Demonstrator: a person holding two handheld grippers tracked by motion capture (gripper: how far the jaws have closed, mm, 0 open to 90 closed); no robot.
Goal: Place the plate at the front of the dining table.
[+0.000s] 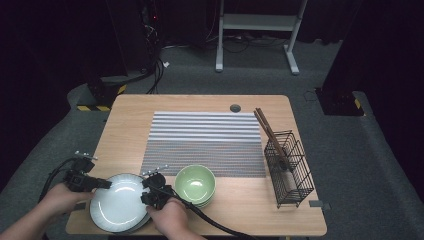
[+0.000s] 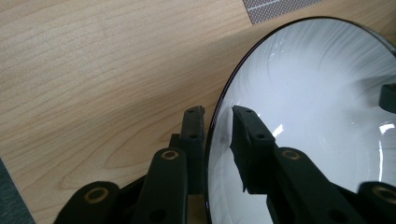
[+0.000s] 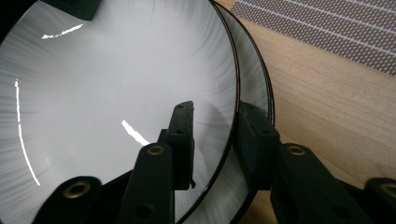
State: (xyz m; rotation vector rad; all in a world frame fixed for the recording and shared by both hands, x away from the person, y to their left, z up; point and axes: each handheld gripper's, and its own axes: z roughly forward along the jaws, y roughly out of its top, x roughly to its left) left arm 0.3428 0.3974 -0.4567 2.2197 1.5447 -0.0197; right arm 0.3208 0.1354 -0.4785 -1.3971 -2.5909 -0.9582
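Two white plates with dark rims lie stacked at the table's front left; the top plate (image 1: 120,202) (image 2: 317,93) (image 3: 116,70) rests on the lower plate (image 3: 254,79). My left gripper (image 1: 102,184) (image 2: 218,114) is at the top plate's left rim. One jaw is under the edge and one on the plate's face, shut on it. My right gripper (image 1: 145,192) (image 3: 215,109) straddles the top plate's right rim. One jaw is over the white face and the other outside the edge above the lower plate, with a gap showing.
A green bowl (image 1: 195,184) stands just right of the plates on a stack of similar bowls. A striped mat (image 1: 207,142) covers the table's middle. A black wire basket (image 1: 290,170) holding chopsticks (image 1: 267,130) stands at the right edge.
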